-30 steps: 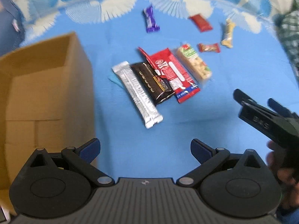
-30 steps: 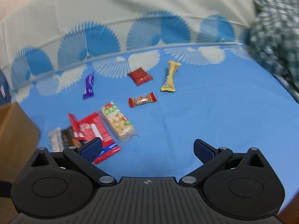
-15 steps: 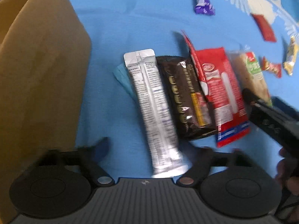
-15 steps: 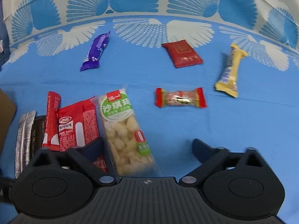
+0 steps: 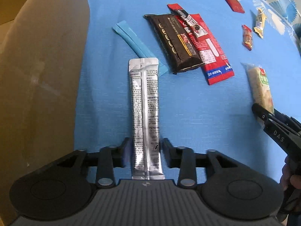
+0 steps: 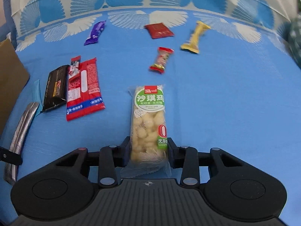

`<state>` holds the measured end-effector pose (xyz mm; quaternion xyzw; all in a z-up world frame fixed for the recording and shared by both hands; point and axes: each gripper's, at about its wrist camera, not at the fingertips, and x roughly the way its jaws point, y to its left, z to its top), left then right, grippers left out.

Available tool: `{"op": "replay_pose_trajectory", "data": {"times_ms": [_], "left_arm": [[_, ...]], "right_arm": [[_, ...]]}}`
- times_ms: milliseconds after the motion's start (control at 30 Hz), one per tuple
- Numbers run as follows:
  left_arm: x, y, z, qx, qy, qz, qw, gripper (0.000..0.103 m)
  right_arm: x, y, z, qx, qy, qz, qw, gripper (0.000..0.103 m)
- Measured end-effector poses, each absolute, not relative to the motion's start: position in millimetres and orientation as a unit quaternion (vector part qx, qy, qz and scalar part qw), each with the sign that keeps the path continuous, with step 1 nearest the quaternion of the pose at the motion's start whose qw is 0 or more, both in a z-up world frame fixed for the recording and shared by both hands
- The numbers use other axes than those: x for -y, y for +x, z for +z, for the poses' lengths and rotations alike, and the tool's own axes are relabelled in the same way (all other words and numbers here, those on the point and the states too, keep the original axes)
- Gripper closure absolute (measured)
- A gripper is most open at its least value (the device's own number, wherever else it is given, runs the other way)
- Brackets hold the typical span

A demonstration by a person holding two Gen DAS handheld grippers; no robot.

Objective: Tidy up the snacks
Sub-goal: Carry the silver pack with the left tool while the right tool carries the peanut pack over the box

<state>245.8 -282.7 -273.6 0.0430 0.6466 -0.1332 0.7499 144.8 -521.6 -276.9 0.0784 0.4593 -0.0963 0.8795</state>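
- We are at the pick-up step of organizing snacks: both handheld grippers are down on the blue tablecloth [image 6: 225, 103], each straddling one packet.
- Our left gripper [image 5: 145, 151] has the near end of a long silver sachet [image 5: 144, 101] between its fingers. The pads sit right against its two long edges, and we judge it clamped on the sachet.
- Our right gripper [image 6: 148, 150] straddles the near end of a clear-wrapped puffed-rice bar with a green label [image 6: 148, 120]. Its jaws are closing, and the pads already press the wrapper on both sides.
- A cardboard box [image 5: 37, 75] stands just to the left of the sachet; we judge it the likely place for the snacks.
- Lying loose beyond the sachet: a pale blue stick sachet [image 5: 135, 43] with its near end tucked under the silver one, a black bar [image 5: 173, 41], and a red packet [image 5: 210, 52] with a thin red stick [image 5: 188, 22] resting across both.
- Farther off, well apart: a purple bar [image 6: 95, 33], a dark red square sachet [image 6: 159, 30], a yellow twist-wrapped candy [image 6: 195, 37] and a small red-ended candy [image 6: 161, 60].
- Next, we think, the right grip must finish firming up, then both packets need lifting clear of the cloth and carrying toward the box.
- The sachet is thin and limp, so its far end may droop or drag the blue stick along.
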Motion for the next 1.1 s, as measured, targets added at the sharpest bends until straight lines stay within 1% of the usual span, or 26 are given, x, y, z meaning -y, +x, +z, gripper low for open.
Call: {"op": "replay_pose_trajectory", "data": {"times_ms": [33,67,100,133,167,200,233,267,300,333,433,500,700,867,1100], "left_arm": [[282.7,247.4,-273.8,-0.647,0.043,-0.129,0.751,0.028],[286.0,249.9,-275.4,-0.645,0.046,-0.124,0.752,0.017],[289.6,250.0,-275.4,-0.643,0.044,-0.126,0.754,0.013],[295.3,255.0,-278.9,-0.642,0.051,-0.125,0.754,0.013],[299.9,258.4,-279.4,-0.642,0.060,-0.117,0.755,0.013],[304.5,261.2,-281.9,-0.640,0.063,-0.111,0.757,0.017],[305.4,262.5,-281.3,-0.634,0.069,-0.104,0.763,0.028],[308.2,262.2,-277.7,-0.625,0.082,-0.097,0.771,0.037],[308.0,262.0,-272.6,-0.619,0.086,-0.106,0.773,0.071],[307.5,261.6,-268.1,-0.618,0.086,-0.118,0.772,0.080],[301.4,255.2,-254.9,-0.615,0.079,-0.124,0.774,0.081],[298.4,245.4,-242.3,-0.607,0.074,-0.136,0.779,0.081],[267.0,195.9,-173.5,-0.575,0.048,-0.179,0.797,0.081],[229.0,157.2,-122.2,-0.545,0.030,-0.191,0.815,0.081],[142.4,94.5,-68.5,-0.514,0.029,-0.154,0.843,0.081]], "right_arm": [[522.2,144.1,-277.4,-0.459,0.080,-0.099,0.879,0.041],[521.2,144.6,-278.5,-0.460,0.077,-0.103,0.879,0.027],[521.0,147.3,-279.3,-0.460,0.073,-0.107,0.878,0.022],[520.9,150.7,-280.6,-0.460,0.069,-0.109,0.879,0.016],[520.9,156.4,-283.5,-0.460,0.067,-0.105,0.879,0.016],[521.6,160.5,-287.0,-0.463,0.067,-0.105,0.878,0.015],[522.9,163.9,-290.1,-0.459,0.068,-0.106,0.879,0.017],[522.6,165.9,-290.0,-0.454,0.065,-0.107,0.882,0.033],[521.0,166.6,-287.4,-0.449,0.060,-0.108,0.885,0.049],[519.3,166.0,-283.2,-0.443,0.061,-0.105,0.889,0.065],[515.2,158.8,-277.9,-0.445,0.071,-0.115,0.885,0.065],[511.9,145.5,-266.8,-0.430,0.082,-0.132,0.889,0.065],[489.4,87.3,-207.0,-0.361,0.151,-0.162,0.906,0.065],[438.1,42.5,-158.9,-0.335,0.169,-0.128,0.918,0.065],[342.9,-6.2,-109.4,-0.329,0.165,-0.033,0.929,0.065]]}}
